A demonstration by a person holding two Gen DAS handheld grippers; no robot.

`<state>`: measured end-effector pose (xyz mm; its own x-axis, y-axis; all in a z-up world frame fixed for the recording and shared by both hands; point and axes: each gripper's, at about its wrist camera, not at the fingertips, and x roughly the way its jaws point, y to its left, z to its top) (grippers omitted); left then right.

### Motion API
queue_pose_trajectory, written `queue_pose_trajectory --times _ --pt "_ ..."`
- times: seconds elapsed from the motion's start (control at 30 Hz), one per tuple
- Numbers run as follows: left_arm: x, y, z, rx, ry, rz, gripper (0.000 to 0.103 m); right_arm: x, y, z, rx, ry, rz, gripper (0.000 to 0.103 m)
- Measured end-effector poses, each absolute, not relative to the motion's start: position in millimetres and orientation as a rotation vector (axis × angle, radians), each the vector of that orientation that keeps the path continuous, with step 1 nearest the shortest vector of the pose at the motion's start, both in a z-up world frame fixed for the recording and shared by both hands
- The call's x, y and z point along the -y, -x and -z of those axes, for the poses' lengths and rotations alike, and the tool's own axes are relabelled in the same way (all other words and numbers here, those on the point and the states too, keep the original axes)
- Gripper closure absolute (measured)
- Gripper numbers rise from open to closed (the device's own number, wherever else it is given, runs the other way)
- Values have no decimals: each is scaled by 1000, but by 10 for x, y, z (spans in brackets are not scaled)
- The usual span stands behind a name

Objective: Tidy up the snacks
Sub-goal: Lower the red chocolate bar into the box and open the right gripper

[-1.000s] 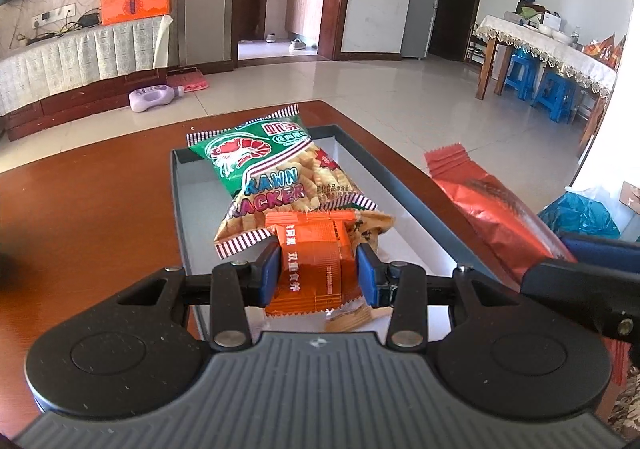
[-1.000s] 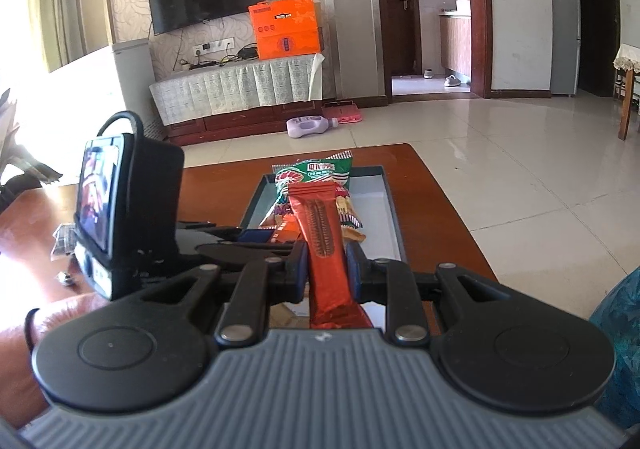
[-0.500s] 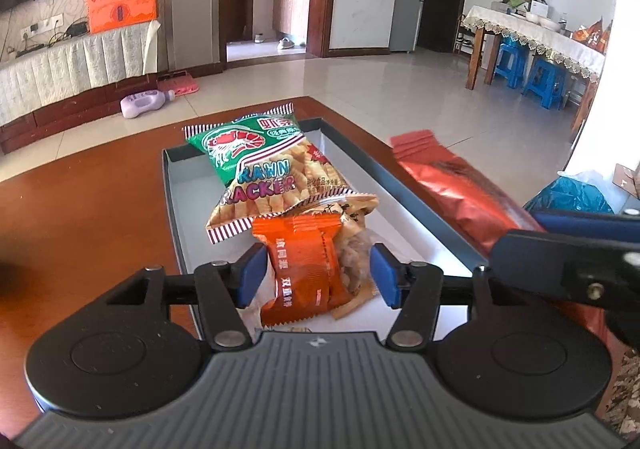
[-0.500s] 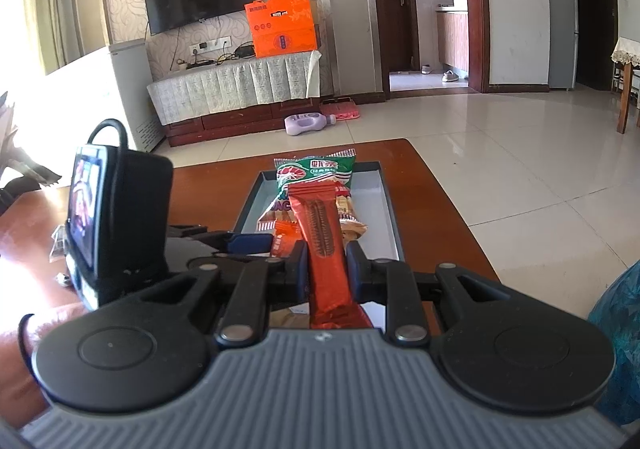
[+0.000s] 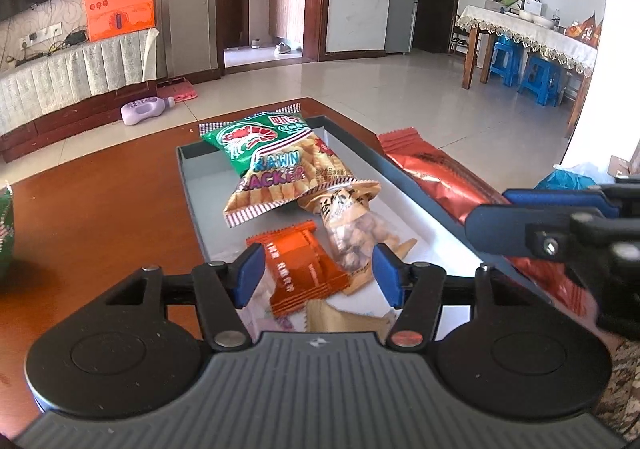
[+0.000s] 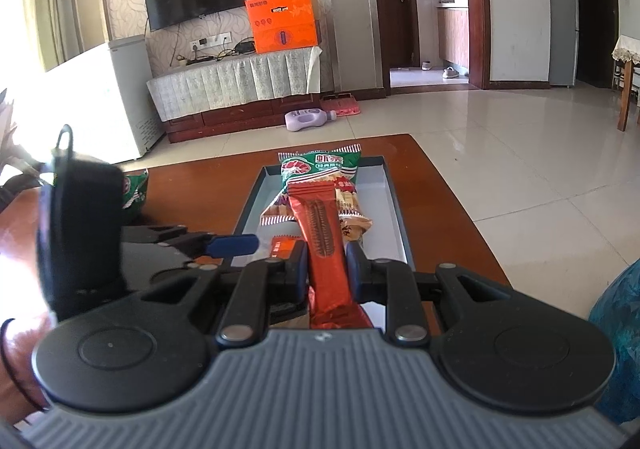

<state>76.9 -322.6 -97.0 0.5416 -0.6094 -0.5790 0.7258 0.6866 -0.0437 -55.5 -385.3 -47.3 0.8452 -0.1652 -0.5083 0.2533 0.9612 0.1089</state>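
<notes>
orange packet (image 5: 301,265) dropped into tray (image 5: 188,185) | left gripper (image 5: 318,275) fingers just spread, clear of it | right gripper (image 6: 327,275) fingers pinching red bar (image 6: 325,245)

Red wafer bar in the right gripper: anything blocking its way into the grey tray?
No barrier visible. The long red foil wafer bar hangs over the grey tray's near end; a bare strip of floor lies along the tray's right side, beside the prawn cracker bag.

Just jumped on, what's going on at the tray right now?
A person is sorting snacks into the grey tray. The left gripper has just been opening, and the small orange packet lies loose in the tray between its pads, beside the prawn cracker bag and a bag of nuts. The right gripper is shut on a long red wafer pack held above the tray.
</notes>
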Motion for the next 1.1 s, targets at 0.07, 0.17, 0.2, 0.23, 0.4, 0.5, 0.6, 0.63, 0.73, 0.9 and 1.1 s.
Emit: queue_pose_trajectory --times 0.07,0.17,0.2,0.23,0.4,0.5,0.6,0.63,0.73,0.9,1.1 --pt "3160 -741 944 -596 -216 794 38 3857 529 503 -528 -179 225 79" --pt "3049 -744 907 -593 -210 780 38 3848 488 547 -546 -181 228 79" --pt "3012 -743 890 -592 -207 775 38 3843 474 561 -551 -181 229 79" --pt "2977 -743 876 -590 -203 770 38 3833 450 580 -558 -180 229 79" --pt "2846 -723 783 -583 -177 767 38 3788 346 685 -605 -156 225 79" --pt "2823 -714 743 -578 -176 761 38 3772 304 742 -623 -143 226 79" --pt "2800 -737 734 -586 -174 751 38 3753 277 766 -626 -140 227 79" --pt "2792 -739 735 -590 -173 743 38 3745 265 779 -630 -133 225 79" --pt "2762 -762 733 -594 -168 733 38 3744 214 815 -644 -124 234 79" --pt "2752 -770 745 -602 -165 729 38 3755 177 848 -648 -113 248 79" --pt "2775 -752 763 -605 -174 733 38 3820 170 875 -652 -131 269 79"
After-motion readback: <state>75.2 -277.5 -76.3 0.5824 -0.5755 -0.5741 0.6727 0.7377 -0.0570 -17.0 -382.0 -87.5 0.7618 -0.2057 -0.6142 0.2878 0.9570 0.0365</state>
